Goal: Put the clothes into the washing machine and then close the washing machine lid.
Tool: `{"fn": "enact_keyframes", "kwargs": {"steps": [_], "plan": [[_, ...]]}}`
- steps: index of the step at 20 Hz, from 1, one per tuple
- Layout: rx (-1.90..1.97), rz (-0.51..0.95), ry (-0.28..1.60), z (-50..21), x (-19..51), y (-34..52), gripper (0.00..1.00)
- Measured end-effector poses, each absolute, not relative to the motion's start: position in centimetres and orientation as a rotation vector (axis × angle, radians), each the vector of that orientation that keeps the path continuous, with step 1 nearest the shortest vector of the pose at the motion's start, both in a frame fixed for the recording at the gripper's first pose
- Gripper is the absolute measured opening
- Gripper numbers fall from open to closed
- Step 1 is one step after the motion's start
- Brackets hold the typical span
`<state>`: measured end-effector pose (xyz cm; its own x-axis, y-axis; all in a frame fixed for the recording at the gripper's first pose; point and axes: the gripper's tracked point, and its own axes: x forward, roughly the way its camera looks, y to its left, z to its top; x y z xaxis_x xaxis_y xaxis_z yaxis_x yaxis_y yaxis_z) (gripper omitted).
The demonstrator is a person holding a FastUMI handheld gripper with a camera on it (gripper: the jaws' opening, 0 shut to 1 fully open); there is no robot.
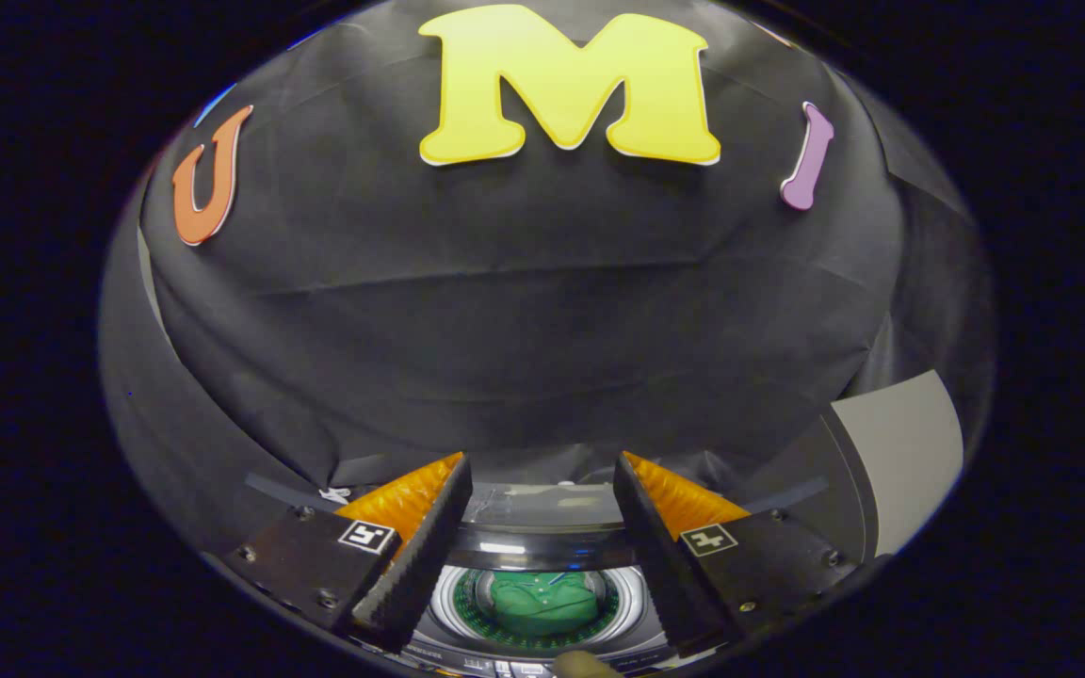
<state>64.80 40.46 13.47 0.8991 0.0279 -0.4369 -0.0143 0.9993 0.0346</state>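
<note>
Two fingers of my gripper (542, 527) stand spread well apart with nothing between them, so the gripper is open and holds nothing. I look forward along them at the booth's black cloth wall (524, 320), which hangs in soft creases beyond the fingertips (453, 480).

Below and between the fingers I see the washing machine (542, 645) from above. Its round tub (632, 593) is bright and ringed with a pale rim, and down inside it lies a green piece of clothing (542, 605), bunched into a heap in the middle of the drum. The cloth sits in the tub, well below my fingers and touching neither of them. Around the heap I can make out the dark green floor of the drum with a ring of small marks.

The lid (542, 523) is up: a dark, glossy panel with a strip of reflected light stands at the far side of the opening, between my fingertips and the cloth wall. So the clothes are in and the lid is not yet shut.

At the near edge of the machine there is a row of small buttons (505, 669), too small for me to read. Just beside them a small rounded tan thing (585, 665) pokes in; I cannot tell what it is.

Off beyond my right finger a pale grey panel (900, 452) with a dark edge leans beside the cloth wall.
</note>
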Motion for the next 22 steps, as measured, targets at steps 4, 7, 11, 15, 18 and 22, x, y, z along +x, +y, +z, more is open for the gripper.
{"fn": "enact_keyframes", "kwargs": {"steps": [4,7,11,15,18,22], "plan": [[0.013,0.014,0.428,12.7,63.1,40.3,0.95],[0.017,0.01,0.439,12.0,61.9,40.3,0.95],[0.02,0.014,0.449,10.9,60.4,40.3,0.95],[0.019,0.019,0.464,9.3,58.6,40.3,0.95],[0.018,0.016,0.508,7.2,56.9,40.1,0.95],[0.023,0.023,0.578,4.1,55.1,39.8,0.95]]}}
